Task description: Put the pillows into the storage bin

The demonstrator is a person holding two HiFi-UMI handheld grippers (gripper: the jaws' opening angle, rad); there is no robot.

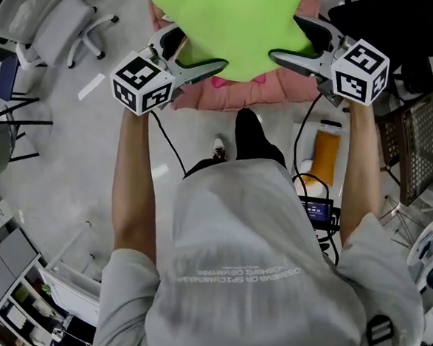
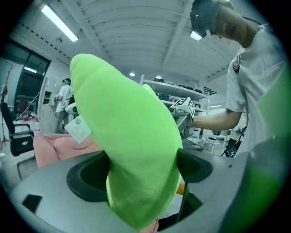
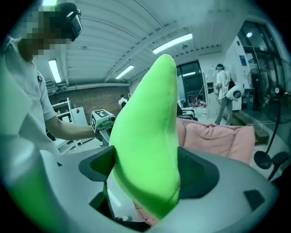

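Note:
A bright green pillow (image 1: 230, 25) hangs in the air in front of me, held from both sides. My left gripper (image 1: 198, 64) is shut on its left corner, and the green pillow (image 2: 132, 154) fills the space between those jaws. My right gripper (image 1: 288, 51) is shut on the right corner, where the green pillow (image 3: 148, 150) bulges between the jaws. A pink fabric storage bin (image 1: 259, 90) lies just below and beyond the pillow; the pink storage bin (image 3: 218, 136) shows behind it in the right gripper view too. A white tag (image 2: 78, 128) hangs from the pillow.
A grey office chair (image 1: 54, 17) stands at the far left. An orange object (image 1: 325, 158) lies on the floor at my right, near a mesh basket (image 1: 414, 149). Other people stand in the room's background (image 3: 223, 91). White shelves (image 1: 22, 303) are at the lower left.

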